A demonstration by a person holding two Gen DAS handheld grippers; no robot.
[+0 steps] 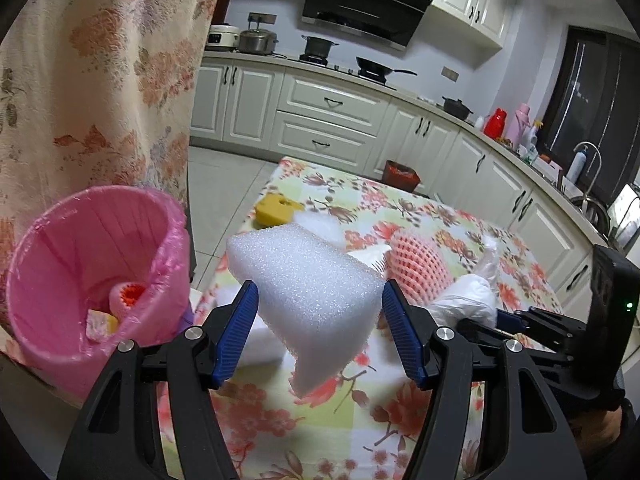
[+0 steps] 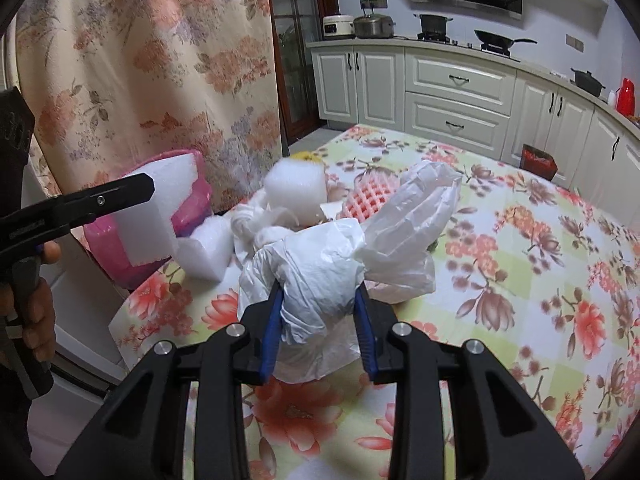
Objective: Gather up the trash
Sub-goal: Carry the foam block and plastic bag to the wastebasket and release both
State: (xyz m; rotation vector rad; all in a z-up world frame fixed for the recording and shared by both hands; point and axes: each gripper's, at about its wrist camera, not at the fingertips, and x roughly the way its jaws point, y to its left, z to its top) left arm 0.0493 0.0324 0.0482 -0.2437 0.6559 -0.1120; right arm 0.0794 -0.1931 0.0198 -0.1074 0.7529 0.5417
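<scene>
My left gripper [image 1: 318, 300] is shut on a white foam block [image 1: 308, 292] and holds it above the floral table, just right of the pink-lined trash bin [image 1: 80, 280]. The bin holds a few scraps. In the right wrist view the same foam block [image 2: 152, 216] is at the left in front of the bin [image 2: 192, 208]. My right gripper [image 2: 318, 312] is shut on a crumpled white plastic bag [image 2: 320, 272] that rests on the table. The bag also shows in the left wrist view [image 1: 468, 300].
On the floral tablecloth [image 2: 520, 280] lie a pink foam fruit net [image 1: 416, 264], a yellow sponge piece [image 1: 276, 208], another white foam block [image 2: 296, 188] and a foam piece [image 2: 208, 248]. A floral curtain [image 2: 140, 60] hangs at the left. Kitchen cabinets [image 1: 328, 112] stand behind.
</scene>
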